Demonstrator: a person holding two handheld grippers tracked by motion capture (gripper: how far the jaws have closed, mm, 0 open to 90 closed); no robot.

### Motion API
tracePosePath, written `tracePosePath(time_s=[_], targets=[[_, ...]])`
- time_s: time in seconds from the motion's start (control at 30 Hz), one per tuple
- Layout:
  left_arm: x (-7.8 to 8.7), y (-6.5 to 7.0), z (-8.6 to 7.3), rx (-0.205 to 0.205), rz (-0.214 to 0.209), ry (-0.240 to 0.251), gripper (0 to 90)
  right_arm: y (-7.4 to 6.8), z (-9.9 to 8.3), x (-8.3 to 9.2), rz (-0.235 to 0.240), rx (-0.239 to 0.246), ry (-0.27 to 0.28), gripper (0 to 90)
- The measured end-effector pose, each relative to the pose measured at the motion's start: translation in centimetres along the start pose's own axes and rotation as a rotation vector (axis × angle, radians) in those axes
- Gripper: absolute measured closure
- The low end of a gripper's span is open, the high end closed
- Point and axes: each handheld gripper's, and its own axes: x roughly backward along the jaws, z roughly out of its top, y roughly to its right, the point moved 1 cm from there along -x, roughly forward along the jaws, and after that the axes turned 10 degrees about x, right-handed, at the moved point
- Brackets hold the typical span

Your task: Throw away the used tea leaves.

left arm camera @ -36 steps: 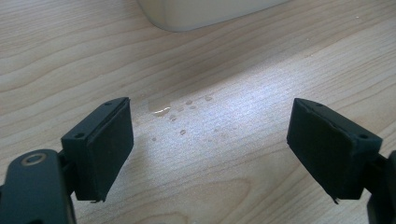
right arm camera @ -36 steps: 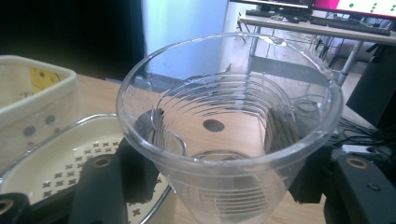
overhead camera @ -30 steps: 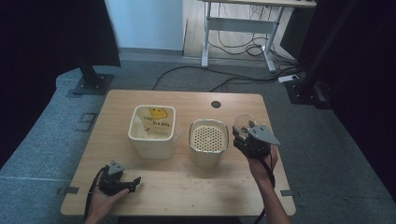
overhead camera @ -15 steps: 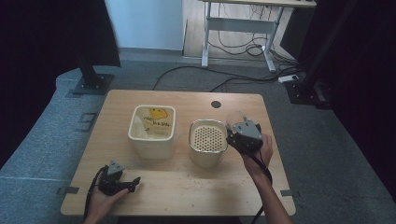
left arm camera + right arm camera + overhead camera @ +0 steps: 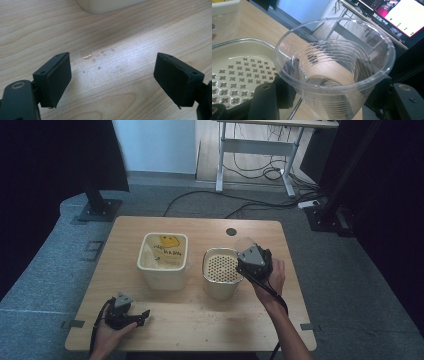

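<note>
Cup (image 5: 332, 72) x1 in right tool (image 5: 248, 251), bins x2

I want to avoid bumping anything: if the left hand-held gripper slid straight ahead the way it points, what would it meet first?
Probably the cream square plastic container: its base sits right ahead of the open left hand-held gripper, beyond bare wooden table with small water droplets. Depth is hard to judge.

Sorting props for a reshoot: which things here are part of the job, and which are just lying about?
In use:
- clear plastic cup, clamped in the right tool
- perforated-top container

Lying about:
- open tub with yellow print
- left tool, open
- water drops
</note>
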Motion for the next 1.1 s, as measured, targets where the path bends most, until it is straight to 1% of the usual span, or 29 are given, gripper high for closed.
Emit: tracePosePath(time_s=[0.07, 0.27, 0.33, 0.4, 0.47, 0.5, 0.53, 0.57, 0.63, 0.73, 0.77, 0.8, 0.83, 0.87, 0.93, 0.97, 1.0, 1.03, 1.07, 1.1], targets=[[0.0, 0.0, 0.0, 0.0, 0.0, -0.002, 14.7, 0.0, 0.0, 0.0, 0.0, 0.005, -0.002, 37.5], [0.0, 0.0, 0.0, -0.001, 0.001, -0.004, 14.7, 0.1, -0.2, 0.0, 0.0, -0.006, -0.002, 37.2], [0.0, 0.0, 0.0, -0.001, 0.0, -0.005, 14.7, 0.2, -0.3, 0.0, -0.001, -0.002, -0.008, 37.2], [-0.1, 0.0, 0.0, -0.002, 0.0, -0.006, 14.7, 0.2, -0.3, 0.0, -0.007, 0.01, -0.013, 37.2], [-0.1, 0.0, 0.0, -0.003, 0.0, -0.006, 14.7, 0.1, -0.1, 0.0, -0.027, 0.048, -0.022, 37.2], [-0.1, 0.0, 0.0, -0.002, 0.0, -0.007, 14.7, -0.1, 0.0, 0.0, -0.041, 0.082, -0.026, 37.2], [-0.1, 0.0, 0.0, -0.001, 0.0, -0.007, 14.7, -0.3, 0.2, 0.0, -0.056, 0.126, -0.032, 37.2], [-0.1, 0.0, 0.0, -0.001, 0.0, -0.008, 14.7, -0.7, 0.4, 0.0, -0.078, 0.185, -0.042, 37.1], [-0.1, 0.0, 0.0, 0.0, -0.001, -0.007, 14.7, -1.5, 0.8, -0.1, -0.125, 0.319, -0.062, 37.1], [0.0, 0.0, 0.0, 0.001, -0.001, -0.004, 14.7, -2.3, 1.2, -0.6, -0.151, 0.443, -0.096, 37.1], [0.0, 0.0, 0.0, 0.001, -0.001, -0.004, 14.7, -2.3, 1.2, -0.6, -0.151, 0.443, -0.096, 37.1], [0.0, 0.0, 0.0, 0.002, -0.001, -0.005, 14.7, -2.7, 1.3, -0.7, -0.166, 0.492, -0.104, 37.1], [0.0, -0.1, 0.0, 0.002, 0.0, -0.004, 14.7, -3.1, 1.4, -0.8, -0.177, 0.554, -0.118, 37.1], [-0.1, -0.1, 0.0, 0.002, 0.0, -0.005, 14.7, -3.7, 1.6, -1.0, -0.186, 0.621, -0.119, 37.1], [-0.1, -0.1, 0.0, 0.002, 0.0, -0.005, 14.7, -4.4, 2.0, -1.1, -0.204, 0.72, -0.123, 37.2], [-0.1, -0.1, 0.0, 0.002, 0.0, -0.005, 14.7, -4.9, 2.1, -1.1, -0.22, 0.77, -0.128, 37.2], [-0.1, -0.1, 0.0, 0.002, 0.0, -0.005, 14.7, -5.4, 2.2, -1.2, -0.231, 0.845, -0.125, 37.2], [0.0, -0.1, 0.0, 0.002, -0.001, -0.004, 14.7, -5.8, 2.2, -1.3, -0.24, 0.886, -0.13, 37.2], [0.0, -0.1, 0.0, 0.002, -0.001, -0.005, 14.7, -6.1, 2.1, -1.4, -0.254, 0.943, -0.141, 37.2], [0.0, -0.1, 0.0, 0.002, -0.001, -0.005, 14.7, -6.1, 2.1, -1.4, -0.254, 0.943, -0.141, 37.2]])
